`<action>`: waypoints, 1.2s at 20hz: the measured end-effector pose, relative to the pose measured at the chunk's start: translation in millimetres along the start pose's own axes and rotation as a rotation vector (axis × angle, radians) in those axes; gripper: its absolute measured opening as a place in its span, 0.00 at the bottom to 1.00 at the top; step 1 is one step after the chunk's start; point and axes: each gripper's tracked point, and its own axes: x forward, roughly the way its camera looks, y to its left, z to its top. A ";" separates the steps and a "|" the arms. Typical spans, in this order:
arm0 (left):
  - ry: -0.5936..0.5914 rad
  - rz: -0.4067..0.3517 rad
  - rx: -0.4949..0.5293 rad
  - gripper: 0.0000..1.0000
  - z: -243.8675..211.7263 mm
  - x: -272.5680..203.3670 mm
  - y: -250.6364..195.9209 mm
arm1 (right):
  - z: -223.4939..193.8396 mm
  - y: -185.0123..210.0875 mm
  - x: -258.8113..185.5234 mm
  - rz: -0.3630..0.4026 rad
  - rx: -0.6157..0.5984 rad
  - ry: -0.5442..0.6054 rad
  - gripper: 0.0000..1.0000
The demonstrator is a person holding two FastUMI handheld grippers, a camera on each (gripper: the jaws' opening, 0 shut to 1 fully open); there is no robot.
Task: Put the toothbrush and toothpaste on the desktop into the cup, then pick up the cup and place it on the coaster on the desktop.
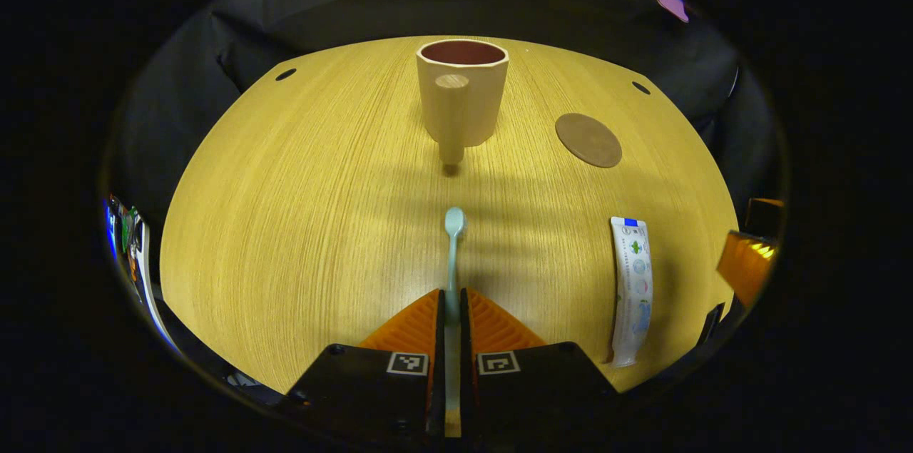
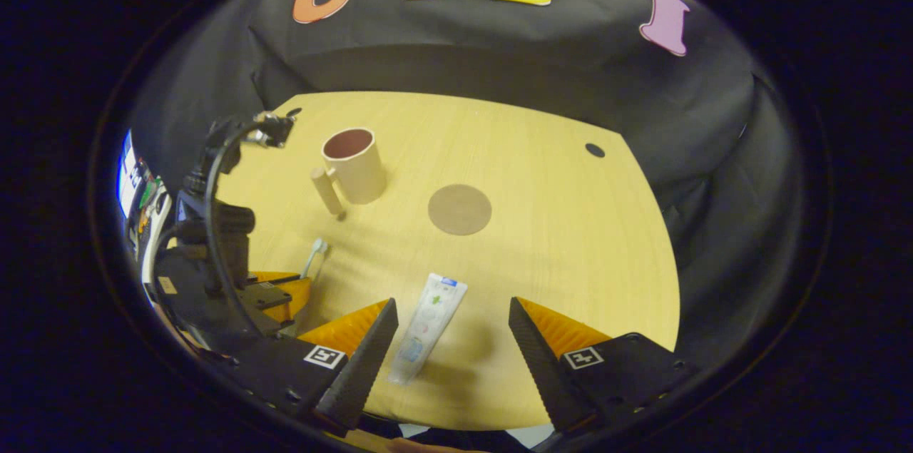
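Note:
A pale blue toothbrush (image 1: 452, 253) sticks forward from my left gripper (image 1: 452, 296), which is shut on its handle, the head pointing toward the cup. The beige cup (image 1: 462, 93) with a peg handle stands upright at the table's far middle. A white toothpaste tube (image 1: 632, 289) lies flat on the wood to the right. In the right gripper view, my right gripper (image 2: 452, 321) hovers open above the toothpaste tube (image 2: 426, 328), which lies nearer its left finger. The cup (image 2: 353, 164), the toothbrush (image 2: 314, 253) and the left gripper (image 2: 274, 292) show at the left there.
A round brown coaster (image 1: 588, 140) lies flat to the right of the cup, also the coaster (image 2: 459, 209) in the right gripper view. The light wooden table (image 1: 285, 210) has small dark holes near its far corners. Black cloth walls stand behind it.

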 end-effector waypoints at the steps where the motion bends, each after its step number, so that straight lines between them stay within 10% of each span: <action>1: -0.012 -0.001 -0.004 0.11 1.6 -6.6 3.4 | -5.6 4.0 6.4 0.003 0.003 0.024 0.95; 15: -0.268 0.021 -0.041 0.11 43.7 -101.0 45.8 | -75.1 35.3 57.9 -0.002 0.128 0.316 0.88; 24: -0.489 -0.027 -0.011 0.11 108.0 -150.1 39.8 | -93.5 27.9 68.0 0.005 0.226 0.405 0.43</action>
